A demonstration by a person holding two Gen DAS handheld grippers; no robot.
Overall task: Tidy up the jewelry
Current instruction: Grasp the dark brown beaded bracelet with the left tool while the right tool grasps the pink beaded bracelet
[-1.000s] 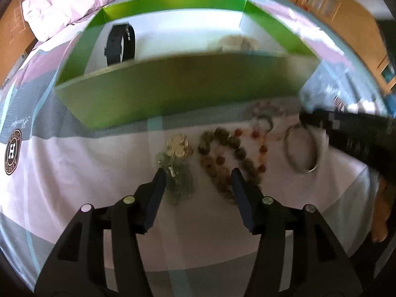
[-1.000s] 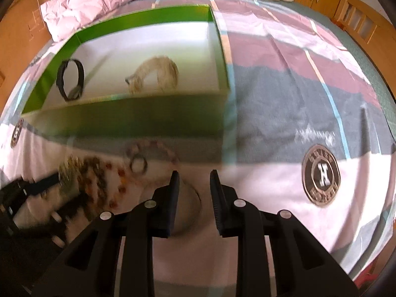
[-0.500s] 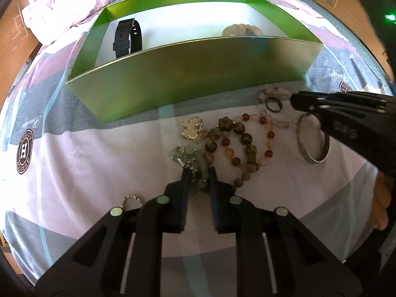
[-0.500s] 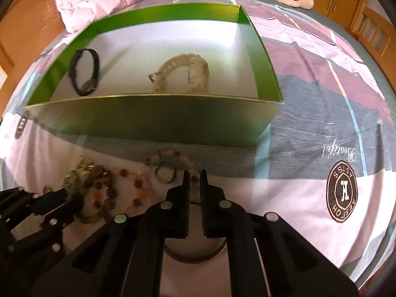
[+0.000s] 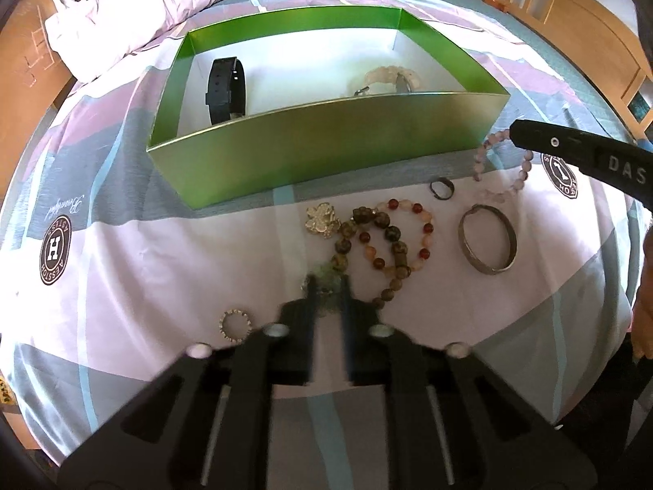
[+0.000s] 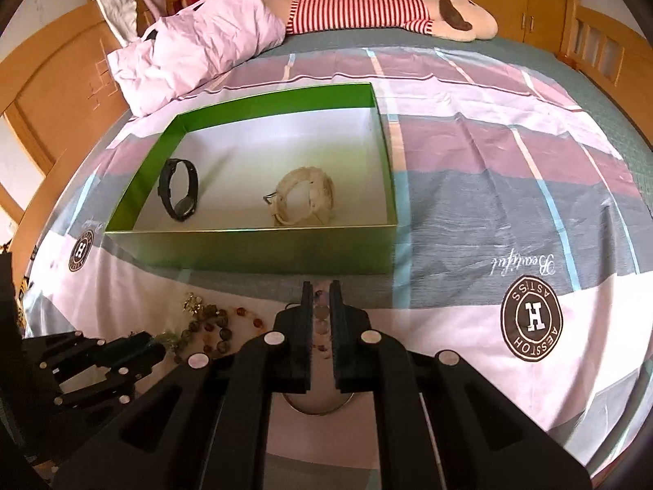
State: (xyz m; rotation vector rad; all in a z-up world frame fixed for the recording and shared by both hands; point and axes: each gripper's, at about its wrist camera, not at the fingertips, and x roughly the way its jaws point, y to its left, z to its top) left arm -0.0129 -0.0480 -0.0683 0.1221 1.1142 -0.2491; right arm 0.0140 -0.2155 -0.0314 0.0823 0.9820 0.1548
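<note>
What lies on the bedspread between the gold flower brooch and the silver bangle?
In the left wrist view, two overlapping bead bracelets lie between the gold flower brooch and the silver bangle.

Both the left gripper (image 5: 328, 290) and right gripper (image 6: 321, 298) are matte black plastic with flat fingers, pale round screw heads, and white "DAS" lettering.

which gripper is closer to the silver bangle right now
Right. The right gripper sits directly over the silver bangle, shut on the pale pink bead bracelet just beyond it. The left gripper is off to the side, shut on the green bracelet.
</note>
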